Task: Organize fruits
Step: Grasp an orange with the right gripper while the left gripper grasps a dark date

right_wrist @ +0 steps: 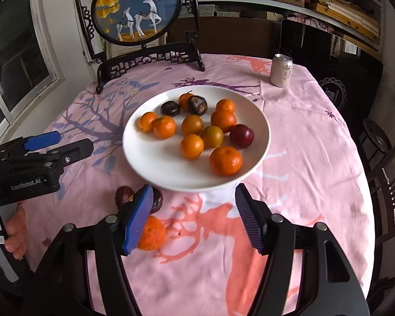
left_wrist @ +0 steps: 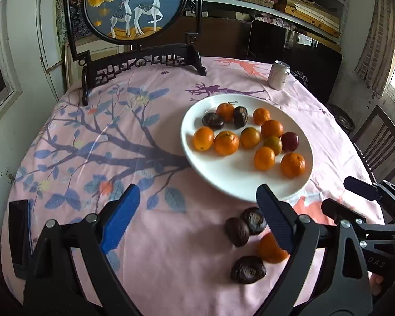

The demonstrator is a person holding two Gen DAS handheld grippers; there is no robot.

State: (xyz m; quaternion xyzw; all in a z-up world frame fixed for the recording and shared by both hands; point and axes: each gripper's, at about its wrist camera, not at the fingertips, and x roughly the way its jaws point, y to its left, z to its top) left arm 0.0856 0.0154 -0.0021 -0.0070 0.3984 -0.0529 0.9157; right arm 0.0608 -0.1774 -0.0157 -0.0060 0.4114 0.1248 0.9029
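A white plate [left_wrist: 223, 179] [right_wrist: 150, 163] on the pink tablecloth holds several oranges, two dark wrinkled fruits and a red plum [right_wrist: 241, 136]. In front of the plate lie three dark wrinkled fruits [left_wrist: 237, 231] and one orange [left_wrist: 270, 248] [right_wrist: 151, 233] on the cloth. My left gripper [left_wrist: 197, 218] is open and empty above the cloth, left of the loose fruits. My right gripper [right_wrist: 193, 218] is open and empty in front of the plate; its left finger partly hides the loose orange and a dark fruit [right_wrist: 124, 194].
A drink can [left_wrist: 278, 75] [right_wrist: 281, 70] stands at the table's far right. A round deer picture on a dark stand [left_wrist: 142, 63] [right_wrist: 147, 60] stands at the back. Chairs stand at the right edge.
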